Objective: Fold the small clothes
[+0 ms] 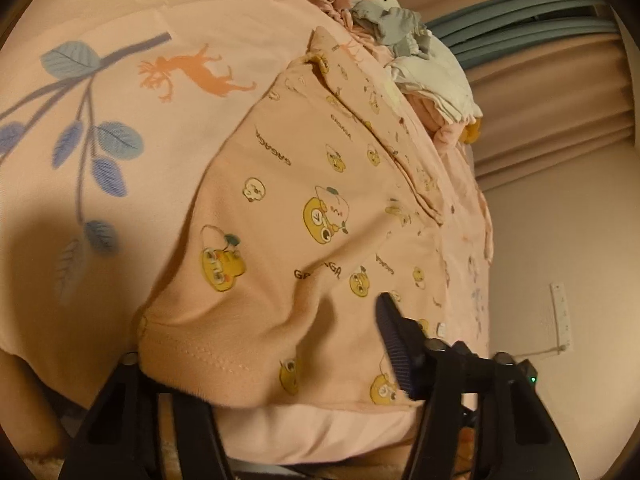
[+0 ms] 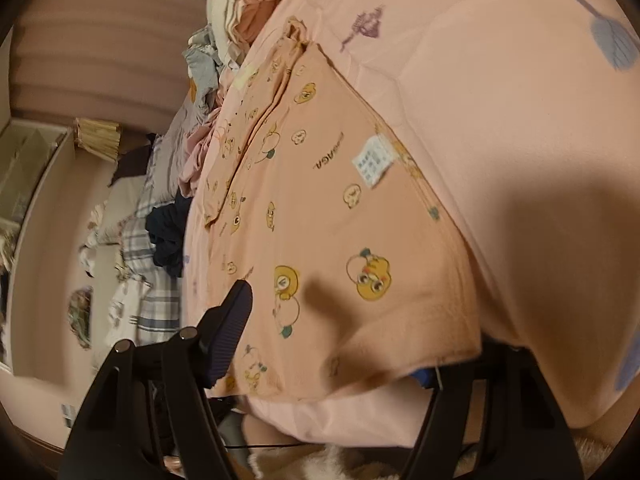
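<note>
Across the pink leaf-printed bedsheet [image 1: 120,92] lies a peach duck-printed cotton garment [image 1: 304,208], spread flat for folding. Left gripper [image 1: 264,360] and right gripper [image 2: 352,340] each straddle its near hem, likely to lift it; one finger is hidden under cloth, so whether they clamp is unclear.

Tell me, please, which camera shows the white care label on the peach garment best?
The right wrist view: the care label lies face-up and unobstructed on the peach garment. The left wrist view shows the garment's printed front, but no label.

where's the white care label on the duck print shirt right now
In the right wrist view, the white care label lies on the peach duck-print shirt, near its right-hand edge, where the shirt meets the pink bedsheet.
</note>
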`<state>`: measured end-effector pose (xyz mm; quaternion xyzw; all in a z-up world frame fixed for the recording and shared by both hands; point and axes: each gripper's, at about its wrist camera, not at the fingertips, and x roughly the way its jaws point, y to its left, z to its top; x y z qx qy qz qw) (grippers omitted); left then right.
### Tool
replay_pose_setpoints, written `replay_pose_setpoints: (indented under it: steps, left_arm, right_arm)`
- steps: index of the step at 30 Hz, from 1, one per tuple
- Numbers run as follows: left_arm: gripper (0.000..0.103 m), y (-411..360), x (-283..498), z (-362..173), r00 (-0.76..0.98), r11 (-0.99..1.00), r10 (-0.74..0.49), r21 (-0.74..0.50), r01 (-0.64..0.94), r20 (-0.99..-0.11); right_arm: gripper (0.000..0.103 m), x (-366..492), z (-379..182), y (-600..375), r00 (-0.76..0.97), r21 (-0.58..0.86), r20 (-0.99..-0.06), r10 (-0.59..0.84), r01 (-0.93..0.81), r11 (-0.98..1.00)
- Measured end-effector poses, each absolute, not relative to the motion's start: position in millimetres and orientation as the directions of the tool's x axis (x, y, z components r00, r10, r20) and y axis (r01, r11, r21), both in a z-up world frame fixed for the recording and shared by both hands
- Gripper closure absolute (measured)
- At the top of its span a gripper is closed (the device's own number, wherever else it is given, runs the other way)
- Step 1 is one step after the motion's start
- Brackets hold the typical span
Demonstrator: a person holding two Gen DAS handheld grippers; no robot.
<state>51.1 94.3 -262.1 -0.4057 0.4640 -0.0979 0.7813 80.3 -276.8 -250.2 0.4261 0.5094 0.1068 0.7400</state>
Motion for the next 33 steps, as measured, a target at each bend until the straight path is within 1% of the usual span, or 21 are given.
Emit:
replay_pose_setpoints:
  steps: [1, 2, 3, 4, 5, 6, 7, 9, 11, 13, 16, 22, 26, 28, 31, 33]
  left_arm:
    - [0.066, 95.3, 51.4, -263.3, 0.546, 0.655, -0.526, -0.72, -0.23, -0.653]
    - [0.07, 93.5, 52.9, -264.1, 0.54, 0.669, -0.51, -0.704, -0.24, -0.669]
    - [0.079, 92.4, 53.8, -265.2, 0.536, 0.694, -0.484, -0.677, -0.247, -0.692]
    - [0.085, 92.0, 53.8, -266.6, 0.534, 0.712, -0.464, -0.656, -0.25, -0.707]
    - [0.088, 91.5, 54.0, -268.4, 0.535, 0.728, -0.445, -0.638, -0.251, -0.718]
    - [0.093, 92.4, 53.3, -270.6, 0.541, 0.734, -0.436, -0.632, -0.249, -0.719]
    - [0.094, 94.3, 52.9, -273.4, 0.546, 0.728, -0.435, -0.637, -0.254, -0.716]
    - [0.097, 97.1, 52.8, -275.4, 0.547, 0.709, -0.446, -0.652, -0.267, -0.709]
    - [0.097, 96.7, 55.7, -270.8, 0.535, 0.72, -0.446, -0.643, -0.262, -0.717]
    - [0.098, 94.9, 57.5, -262.6, 0.532, 0.748, -0.426, -0.616, -0.248, -0.732]
    - [0.098, 89.4, 58.8, -241.6, 0.576, 0.796, -0.378, -0.572, -0.197, -0.725]
    - [0.098, 78.3, 80.2, -200.6, 0.657, 0.869, -0.308, -0.485, -0.101, -0.688]
    - [0.098, 84.3, 111.7, -178.0, 0.684, 0.854, -0.326, -0.513, -0.082, -0.652]
    - [0.098, 85.5, 128.8, -165.3, 0.719, 0.863, -0.31, -0.501, -0.063, -0.623]
    - [0.098, 82.8, 167.9, -155.6, 0.715, 0.88, -0.289, -0.471, -0.063, -0.636]
    - [0.098, 81.1, 197.6, -154.7, 0.7, 0.889, -0.29, -0.454, -0.055, -0.653]
  right_arm:
    - [0.043, 81.0, -249.1, -275.0, 0.459, 0.728, -0.673, 0.581, 0.271, 0.63]
    - [0.046, 81.1, -247.5, -273.3, 0.46, 0.708, -0.688, 0.561, 0.259, 0.657]
    - [0.056, 81.8, -248.1, -272.2, 0.459, 0.689, -0.703, 0.543, 0.251, 0.68]
    - [0.073, 82.6, -248.5, -270.3, 0.454, 0.638, -0.74, 0.496, 0.24, 0.732]
    - [0.083, 83.4, -250.1, -269.4, 0.449, 0.6, -0.765, 0.462, 0.234, 0.765]
    - [0.098, 83.9, -251.7, -269.1, 0.449, 0.563, -0.785, 0.427, 0.227, 0.795]
    - [0.1, 83.1, -253.9, -270.1, 0.463, 0.546, -0.786, 0.409, 0.209, 0.812]
    - [0.101, 82.3, -256.4, -274.2, 0.476, 0.554, -0.777, 0.412, 0.204, 0.807]
    - [0.101, 84.1, -256.5, -278.6, 0.47, 0.555, -0.777, 0.418, 0.198, 0.808]
    - [0.098, 83.5, -252.6, -282.8, 0.468, 0.573, -0.77, 0.435, 0.205, 0.793]
    - [0.098, 84.6, -233.6, -286.8, 0.511, 0.643, -0.708, 0.488, 0.18, 0.745]
    - [0.098, 110.3, -187.1, -282.7, 0.59, 0.643, -0.647, 0.483, 0.084, 0.761]
    - [0.098, 136.7, -164.5, -279.8, 0.625, 0.622, -0.628, 0.463, 0.045, 0.782]
    - [0.098, 158.6, -157.5, -279.4, 0.635, 0.605, -0.631, 0.445, 0.045, 0.795]
    - [0.098, 190.6, -153.8, -279.6, 0.63, 0.614, -0.627, 0.459, 0.037, 0.788]
    - [0.098, 217.3, -153.1, -277.2, 0.62, 0.588, -0.651, 0.437, 0.049, 0.807]
